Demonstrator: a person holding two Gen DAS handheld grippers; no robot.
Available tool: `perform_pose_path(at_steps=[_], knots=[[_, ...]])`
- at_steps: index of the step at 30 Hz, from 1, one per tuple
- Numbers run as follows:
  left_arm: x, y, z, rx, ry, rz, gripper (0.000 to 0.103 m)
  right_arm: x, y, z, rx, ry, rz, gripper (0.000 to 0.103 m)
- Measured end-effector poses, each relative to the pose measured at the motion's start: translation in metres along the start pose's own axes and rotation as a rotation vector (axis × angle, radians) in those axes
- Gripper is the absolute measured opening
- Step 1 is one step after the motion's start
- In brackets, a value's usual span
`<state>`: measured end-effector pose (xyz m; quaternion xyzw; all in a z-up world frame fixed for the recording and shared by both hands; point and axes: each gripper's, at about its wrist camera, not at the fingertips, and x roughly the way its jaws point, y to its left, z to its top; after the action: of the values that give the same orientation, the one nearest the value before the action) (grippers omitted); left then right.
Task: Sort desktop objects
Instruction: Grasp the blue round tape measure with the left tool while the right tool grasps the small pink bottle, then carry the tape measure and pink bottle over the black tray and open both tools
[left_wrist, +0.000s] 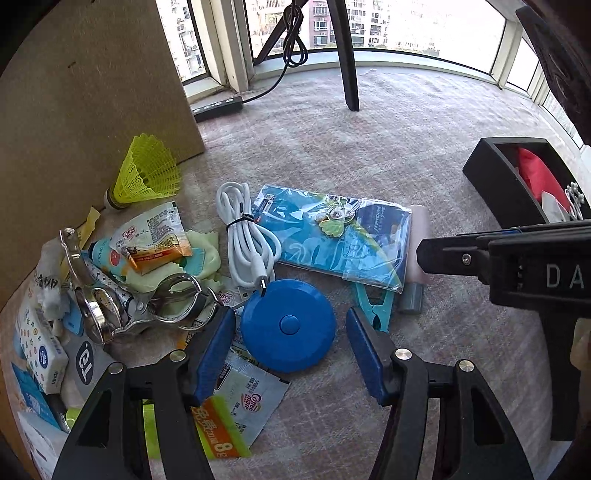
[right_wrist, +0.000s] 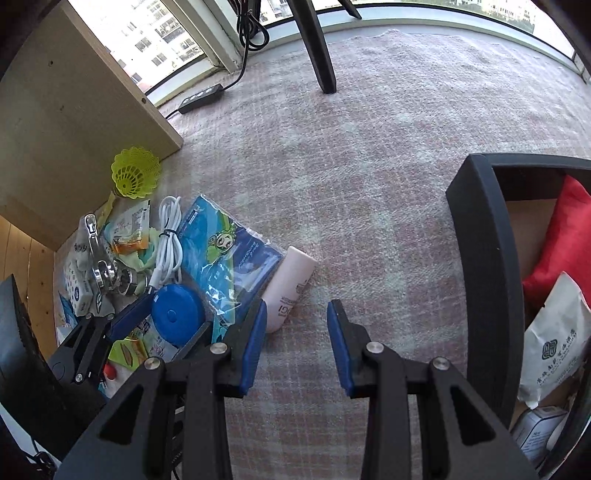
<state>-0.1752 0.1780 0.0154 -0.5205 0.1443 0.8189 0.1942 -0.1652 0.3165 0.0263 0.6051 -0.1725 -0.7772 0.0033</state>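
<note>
Left gripper (left_wrist: 291, 354) open over blue disc (left_wrist: 289, 329); right gripper (right_wrist: 297, 347) open, empty. Pile lower left unsorted (black box (right_wrist: 484, 280), right edge, partly filled).

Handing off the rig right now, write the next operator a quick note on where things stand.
Left gripper: open, straddling the blue round tape measure, not clamped.
Right gripper: open, empty, over bare carpet beside the pink tube.
Done: red pouch and white bag already in the black box.
Left: the pile by the board, including white cable, shuttlecock, blue packet.
</note>
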Motion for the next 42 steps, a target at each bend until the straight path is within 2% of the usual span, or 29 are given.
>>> perform_pose_path(at_steps=[3,10,12,15,16,20,25,29,32,36,42], knots=[[0.0,0.002,0.0,-0.001,-0.002,-0.006,0.056,0.002,0.003,0.0,0.01,0.009,0.026,0.034],[0.002,-0.002,0.0,0.008,-0.001,0.0,0.051,0.013,0.012,0.004,-0.007,0.023,-0.033,0.033],[0.002,-0.003,0.002,0.003,0.001,-0.009,0.048,0.014,0.011,0.006,-0.002,0.017,-0.025,0.033],[0.002,-0.003,0.003,-0.011,0.002,-0.025,0.048,0.012,0.007,0.005,-0.007,0.029,-0.01,0.024],[0.002,-0.004,0.002,-0.01,0.0,-0.028,0.048,0.012,0.005,0.004,-0.012,0.035,-0.017,0.02],[-0.001,-0.008,-0.004,0.006,-0.005,-0.034,0.048,0.007,-0.003,-0.008,-0.038,0.035,-0.016,0.02],[-0.007,-0.014,-0.017,-0.001,0.002,-0.083,0.048,-0.001,-0.012,-0.026,-0.045,0.038,-0.002,0.02],[-0.014,-0.022,-0.029,0.007,-0.008,-0.08,0.048,-0.01,-0.024,-0.042,-0.027,0.038,0.005,0.02],[-0.02,-0.02,-0.037,-0.032,0.006,-0.112,0.047,-0.021,-0.035,-0.053,-0.016,0.025,0.016,0.02],[-0.032,-0.02,-0.04,-0.056,-0.002,-0.116,0.047,-0.044,-0.043,-0.065,-0.006,-0.022,0.025,0.02],[-0.059,-0.033,-0.024,-0.045,-0.053,-0.137,0.047,-0.072,-0.06,-0.065,0.028,-0.093,0.037,0.02]])
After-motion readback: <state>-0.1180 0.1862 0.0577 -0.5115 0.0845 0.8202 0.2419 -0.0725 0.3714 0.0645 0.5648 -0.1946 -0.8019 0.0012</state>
